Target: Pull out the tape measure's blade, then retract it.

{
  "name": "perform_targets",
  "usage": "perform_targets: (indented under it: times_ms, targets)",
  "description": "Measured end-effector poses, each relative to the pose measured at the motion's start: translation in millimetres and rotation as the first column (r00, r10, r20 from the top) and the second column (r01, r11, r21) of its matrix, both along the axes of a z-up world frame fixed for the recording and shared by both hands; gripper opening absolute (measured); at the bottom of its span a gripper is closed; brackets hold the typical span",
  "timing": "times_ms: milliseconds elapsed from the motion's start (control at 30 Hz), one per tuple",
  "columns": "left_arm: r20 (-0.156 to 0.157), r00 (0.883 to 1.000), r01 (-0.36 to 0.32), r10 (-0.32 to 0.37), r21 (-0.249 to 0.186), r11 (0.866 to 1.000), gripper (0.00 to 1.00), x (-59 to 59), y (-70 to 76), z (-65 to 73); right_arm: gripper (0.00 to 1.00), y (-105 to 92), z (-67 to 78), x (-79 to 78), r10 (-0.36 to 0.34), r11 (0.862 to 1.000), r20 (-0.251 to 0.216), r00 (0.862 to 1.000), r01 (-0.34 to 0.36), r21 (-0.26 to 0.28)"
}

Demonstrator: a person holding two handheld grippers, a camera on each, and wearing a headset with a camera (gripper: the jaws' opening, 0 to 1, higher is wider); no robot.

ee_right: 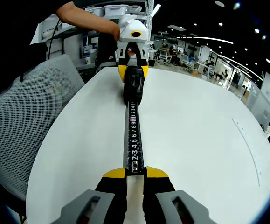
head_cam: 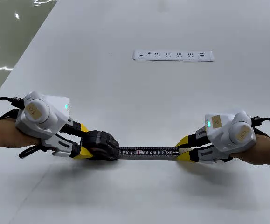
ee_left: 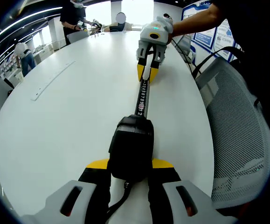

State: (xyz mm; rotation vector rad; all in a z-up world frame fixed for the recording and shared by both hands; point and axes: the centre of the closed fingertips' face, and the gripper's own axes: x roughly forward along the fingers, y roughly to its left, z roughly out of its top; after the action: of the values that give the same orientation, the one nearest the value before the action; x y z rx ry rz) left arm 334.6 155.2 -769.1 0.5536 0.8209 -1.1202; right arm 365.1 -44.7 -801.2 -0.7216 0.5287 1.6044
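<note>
Tape measure case [head_cam: 100,145] is clamped between the jaws of the left gripper [head_cam: 82,140], low over the white table [head_cam: 139,93]. The blade [head_cam: 146,151] is drawn out part-way (printed numerals face up), and its tip is pinched by the right gripper [head_cam: 182,149], whose jaws are pressed nearly together on it. The blade's long axis is laid straight from one gripper to the other, across the person's front and just above the tabletop. From the right gripper, the case is found dead ahead along that line. Further extension is judged to need separation along this same axis, and retraction the reverse. A power strip [head_cam: 173,55] is noted well apart, farther back.
</note>
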Motion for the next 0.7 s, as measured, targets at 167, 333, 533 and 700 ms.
perform_targets:
  times_ms: [167, 333, 533, 700]
  targets:
    - [0.0, 1.0, 0.002, -0.002, 0.001, 1.0, 0.25, -0.2, 0.2, 0.4, 0.08, -6.8, 0.6, 0.8, -0.006, 1.0, 0.004, 1.0, 0.006, -0.007]
    - [0.0, 1.0, 0.003, -0.003, 0.002, 1.0, 0.25, -0.1, 0.2, 0.6, 0.08, -17.3, 1.8, 1.0, -0.015, 1.0, 0.008, 1.0, 0.015, -0.02]
    - [0.0, 1.0, 0.006, -0.006, 0.005, 1.0, 0.25, 0.4, -0.5, 0.4, 0.08, -30.8, -0.6, 4.2, -0.028, 0.999, 0.011, 1.0, 0.028, -0.037]
    - [0.001, 1.0, 0.012, -0.012, 0.007, 1.0, 0.25, 0.7, -1.7, 0.2, 0.08, -41.3, -0.8, 5.8, -0.039, 0.998, 0.019, 0.999, 0.04, -0.056]
